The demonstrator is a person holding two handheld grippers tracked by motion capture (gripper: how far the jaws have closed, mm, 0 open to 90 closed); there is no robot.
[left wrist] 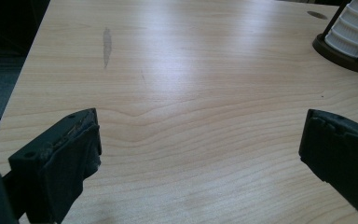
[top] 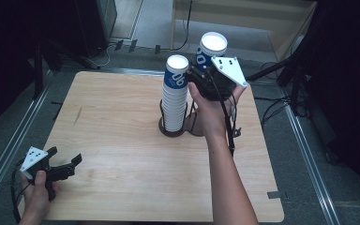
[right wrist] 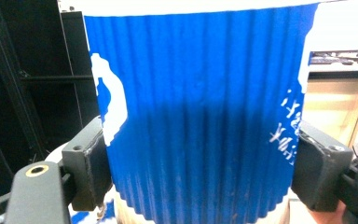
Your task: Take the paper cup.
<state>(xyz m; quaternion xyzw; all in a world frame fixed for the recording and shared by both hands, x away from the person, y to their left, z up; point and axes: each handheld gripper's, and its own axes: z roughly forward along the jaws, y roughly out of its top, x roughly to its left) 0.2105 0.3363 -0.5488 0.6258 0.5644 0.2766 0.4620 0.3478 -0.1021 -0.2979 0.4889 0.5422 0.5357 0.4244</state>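
Note:
A tall stack of white ribbed paper cups, topped by a blue one, stands in a dark round holder at the middle of the wooden table. Just right of the stack's top, my right gripper is shut on a single blue ribbed cup and holds it upright in the air. In the right gripper view the cup sits between the pads, which press on both its sides. My left gripper rests at the table's near left corner, open, with bare wood between its jaws.
A second dark holder base sits beside the first, partly behind the right hand. In the left gripper view the holder and the stack's bottom are at the far right. Cables and dark stands surround the table.

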